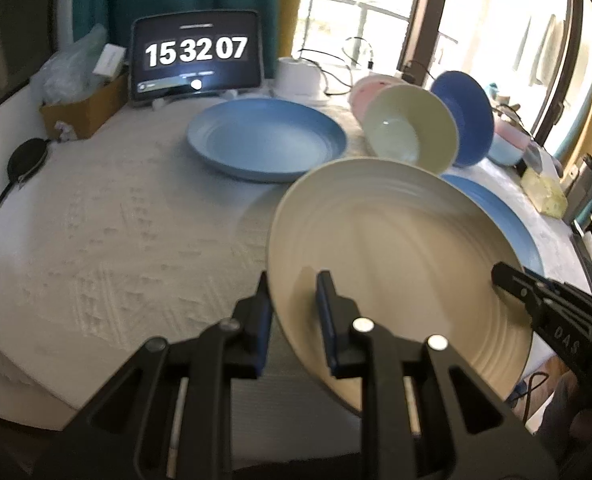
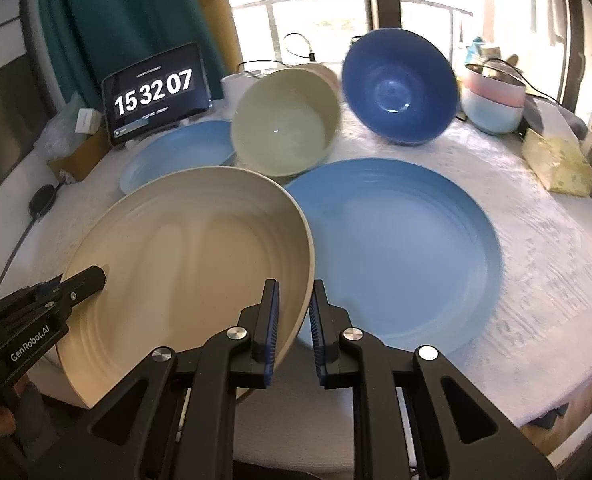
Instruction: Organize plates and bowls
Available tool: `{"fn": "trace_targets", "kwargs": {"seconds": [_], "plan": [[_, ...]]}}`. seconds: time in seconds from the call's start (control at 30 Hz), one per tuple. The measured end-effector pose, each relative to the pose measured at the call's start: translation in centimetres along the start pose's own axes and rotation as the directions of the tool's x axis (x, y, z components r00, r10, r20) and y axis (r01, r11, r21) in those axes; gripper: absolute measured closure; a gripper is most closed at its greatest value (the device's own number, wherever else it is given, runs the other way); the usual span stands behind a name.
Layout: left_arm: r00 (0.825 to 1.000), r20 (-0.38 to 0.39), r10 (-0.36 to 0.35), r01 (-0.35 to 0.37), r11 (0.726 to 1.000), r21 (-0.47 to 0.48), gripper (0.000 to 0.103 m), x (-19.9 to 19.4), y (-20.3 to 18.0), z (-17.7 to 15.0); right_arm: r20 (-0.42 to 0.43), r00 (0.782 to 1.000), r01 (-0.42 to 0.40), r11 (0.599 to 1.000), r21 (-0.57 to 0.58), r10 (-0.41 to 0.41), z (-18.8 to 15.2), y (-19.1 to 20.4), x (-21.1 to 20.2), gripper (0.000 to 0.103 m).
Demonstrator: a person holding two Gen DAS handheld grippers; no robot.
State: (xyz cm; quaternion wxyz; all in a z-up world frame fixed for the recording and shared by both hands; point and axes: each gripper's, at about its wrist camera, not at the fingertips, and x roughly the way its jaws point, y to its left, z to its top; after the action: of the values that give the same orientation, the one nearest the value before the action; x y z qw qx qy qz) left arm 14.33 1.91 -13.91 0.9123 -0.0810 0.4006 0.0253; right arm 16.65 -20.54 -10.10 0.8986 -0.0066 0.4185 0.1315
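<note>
While both grippers share one load, the scene reads as follows.

Held thing: a cream plate (image 2: pixel 188 264), lifted clear of the table (image 1: pixel 116 240) and tilted, its rim pinched on two opposite sides.
Left gripper (image 1: pixel 294 312): nearly closed, its pads clamped on the cream plate's rim, one pad under the edge and one on the inner face.
Right gripper (image 2: pixel 294 320): nearly closed on the opposite rim; one pad lies on the inner face, the other behind the edge.
Landmark: a big blue plate (image 2: pixel 399 248) lying flat on the table; the cream plate hangs just beside it, its edge overlapping the blue rim in the right wrist view.
Beyond the blue plate: a green bowl (image 2: pixel 284 124) and a dark blue bowl (image 2: pixel 399 84), both tipped on their sides; a second blue plate (image 1: pixel 268 140) lies flat to their left, before a tablet (image 1: pixel 196 56) showing a clock.
Far right of the blue plate: stacked pink and pale blue bowls (image 2: pixel 493 100).
Step in hand, as a judgement: carrying the cream plate to stack it, likely on the big blue plate.
Doing it well: move both hands together so neither pinch twists the rim; level the plate before lowering; centre it over the blue plate; set it down fully, then release both sides together.
Risk: the tilt and thin rim holds could let the plate slip.
</note>
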Motion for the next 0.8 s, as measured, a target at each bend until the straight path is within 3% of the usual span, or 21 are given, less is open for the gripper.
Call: {"fn": "trace_targets", "kwargs": {"seconds": [0.8], "plan": [[0.997, -0.051, -0.05, 0.058, 0.983, 0.173, 0.081, 2.3, -10.4, 0.9, 0.032, 0.998, 0.044, 0.986, 0.161, -0.049, -1.3, -10.0, -1.7, 0.087]]}}
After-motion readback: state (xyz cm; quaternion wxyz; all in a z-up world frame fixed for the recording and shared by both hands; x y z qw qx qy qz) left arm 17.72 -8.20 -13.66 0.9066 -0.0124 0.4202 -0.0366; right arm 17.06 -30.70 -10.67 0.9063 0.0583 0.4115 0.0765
